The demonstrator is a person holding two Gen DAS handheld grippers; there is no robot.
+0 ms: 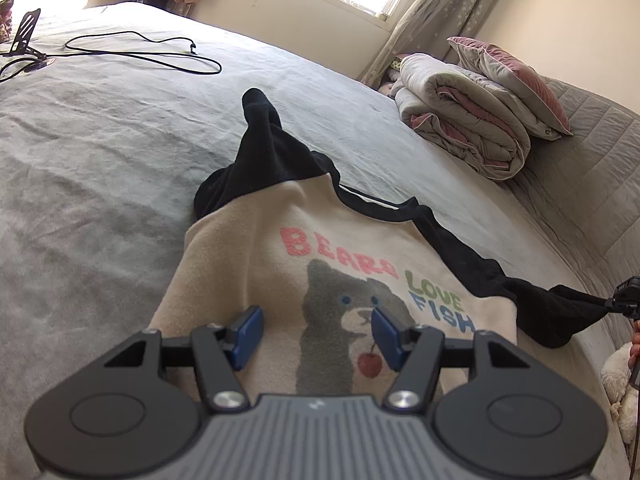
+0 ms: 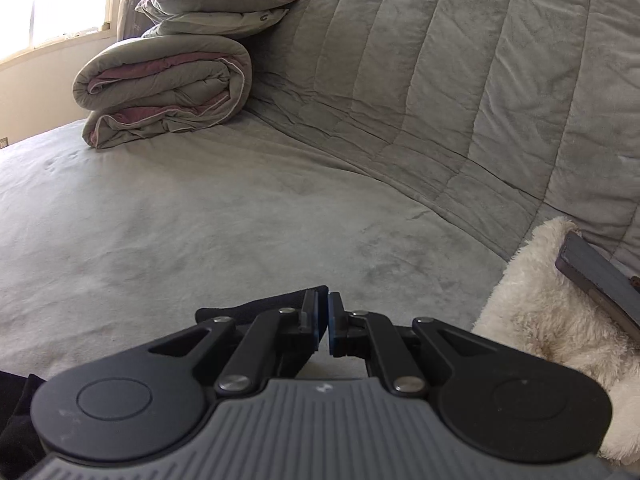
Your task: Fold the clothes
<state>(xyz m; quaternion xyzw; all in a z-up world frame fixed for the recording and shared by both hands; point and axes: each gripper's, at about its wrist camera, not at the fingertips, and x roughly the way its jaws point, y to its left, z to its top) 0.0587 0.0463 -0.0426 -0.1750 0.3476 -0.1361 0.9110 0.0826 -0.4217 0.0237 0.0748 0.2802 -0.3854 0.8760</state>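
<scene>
the cream bear sweatshirt [image 1: 248, 248] lies flat on my grey bed [image 1: 100, 152]. my right gripper [image 2: 323, 322] is clenched on its black sleeve cuff [image 2: 276, 304], pulled out sideways. my left gripper [image 1: 316, 330] hovers released above the print. folded duvet [image 2: 160, 92] by the headboard.
</scene>
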